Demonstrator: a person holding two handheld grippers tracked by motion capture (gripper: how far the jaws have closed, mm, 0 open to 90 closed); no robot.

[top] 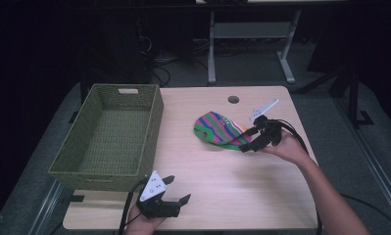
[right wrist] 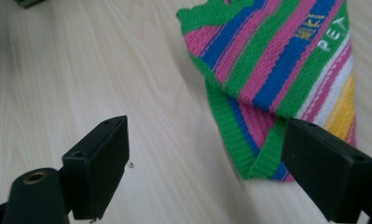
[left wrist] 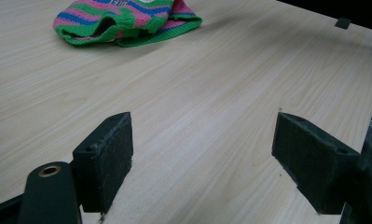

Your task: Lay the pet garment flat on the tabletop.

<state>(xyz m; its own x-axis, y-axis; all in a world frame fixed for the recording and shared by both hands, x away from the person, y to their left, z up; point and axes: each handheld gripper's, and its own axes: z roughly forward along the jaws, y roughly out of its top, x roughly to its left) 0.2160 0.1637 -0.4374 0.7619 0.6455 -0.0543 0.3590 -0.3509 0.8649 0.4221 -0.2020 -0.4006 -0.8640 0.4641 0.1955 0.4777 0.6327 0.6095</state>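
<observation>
Two hand-held grippers are out on our table (top: 222,186) right now, and both have their jaws spread wide with nothing between them. Our right hand-held gripper (top: 249,139) sits at the near right edge of the striped knit hat (top: 217,129), low over the wood. In the right gripper view the hat (right wrist: 272,70) lies flat just ahead, with its green hem corner beside the right-hand jaw; we can't tell if that jaw is actually touching the fabric. Stripes are green, pink and blue, plus some white and yellow with lettering on it.

Our left hand-held gripper (top: 176,191) is way back at the near edge of the table, well apart from the hat. From the left gripper view we see the hat (left wrist: 127,21) far off across bare wood.

Over on the left side sits a green woven basket (top: 80,164), with the left gripper just beside its near corner.
</observation>
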